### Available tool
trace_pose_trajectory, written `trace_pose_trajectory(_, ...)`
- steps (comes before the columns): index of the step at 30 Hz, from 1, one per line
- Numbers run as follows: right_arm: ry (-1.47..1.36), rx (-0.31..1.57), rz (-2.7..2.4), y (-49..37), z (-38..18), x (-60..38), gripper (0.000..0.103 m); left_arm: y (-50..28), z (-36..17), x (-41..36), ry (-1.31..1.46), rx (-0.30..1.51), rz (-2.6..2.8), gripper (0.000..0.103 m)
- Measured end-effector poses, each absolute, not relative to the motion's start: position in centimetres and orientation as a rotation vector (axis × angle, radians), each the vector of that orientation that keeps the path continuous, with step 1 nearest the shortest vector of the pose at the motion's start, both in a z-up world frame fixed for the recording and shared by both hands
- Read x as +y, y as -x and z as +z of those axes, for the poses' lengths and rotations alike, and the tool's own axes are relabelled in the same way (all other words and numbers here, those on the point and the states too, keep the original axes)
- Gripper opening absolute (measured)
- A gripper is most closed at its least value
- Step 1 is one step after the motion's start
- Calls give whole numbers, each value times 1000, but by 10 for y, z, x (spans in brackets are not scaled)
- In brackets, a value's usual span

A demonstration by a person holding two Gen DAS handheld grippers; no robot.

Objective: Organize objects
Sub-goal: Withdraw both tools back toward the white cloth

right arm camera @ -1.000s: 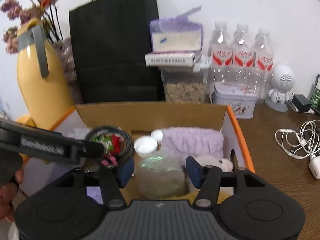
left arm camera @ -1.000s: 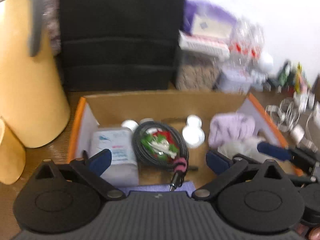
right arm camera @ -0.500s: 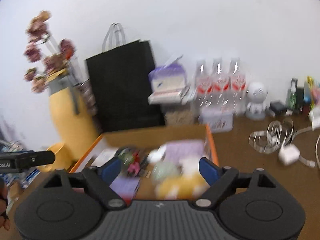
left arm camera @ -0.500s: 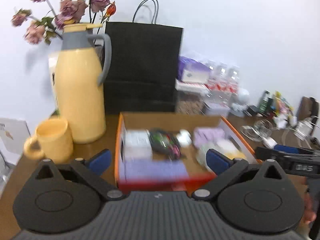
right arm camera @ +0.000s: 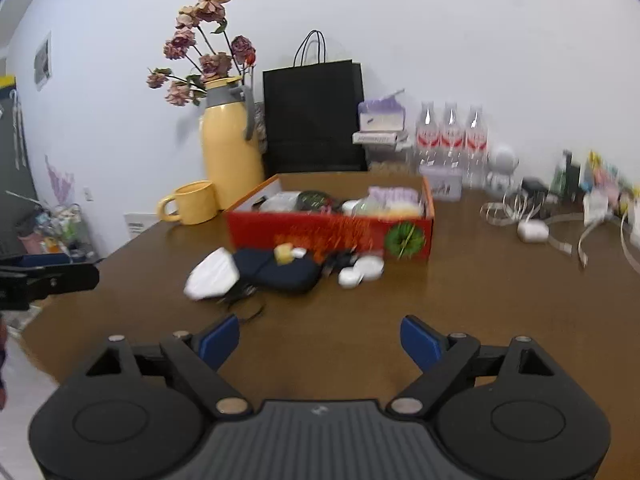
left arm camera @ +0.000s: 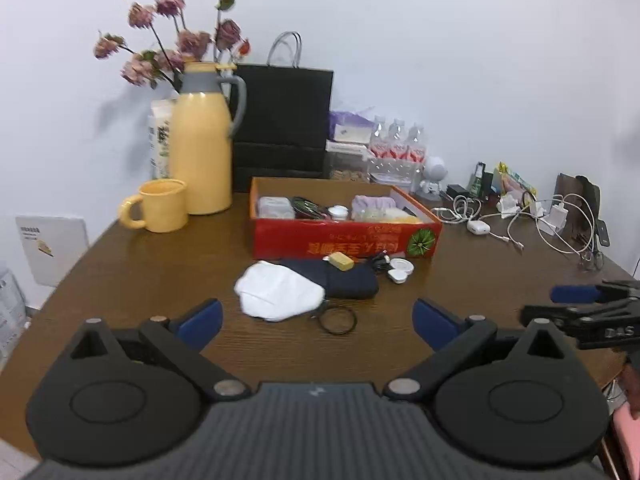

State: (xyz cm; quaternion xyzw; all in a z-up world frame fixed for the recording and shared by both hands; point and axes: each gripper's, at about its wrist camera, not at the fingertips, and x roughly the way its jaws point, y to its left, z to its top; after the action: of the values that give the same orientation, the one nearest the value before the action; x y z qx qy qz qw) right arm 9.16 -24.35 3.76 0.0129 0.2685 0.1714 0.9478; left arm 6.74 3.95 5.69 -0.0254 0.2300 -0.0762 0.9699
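Red box (left arm camera: 344,236), frame centre, filled; white cloth (left arm camera: 276,290) below; left gripper (left arm camera: 316,320) and right gripper (right arm camera: 320,340) released, empty.

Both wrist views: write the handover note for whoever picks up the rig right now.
Left gripper: open, empty, held back from the table.
Right gripper: open, empty, also held back.
Box: already holds a purple cloth, a cable coil and small containers.
Left to do, all in front of the box: white cloth, dark pouch, yellow block, small white cups, black ring.
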Motion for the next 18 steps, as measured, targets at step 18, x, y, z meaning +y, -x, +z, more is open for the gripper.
trace_pose_trajectory(18,-74,610,450,-187,-10,-164,58,-251,-18,102,108,633,-213,90)
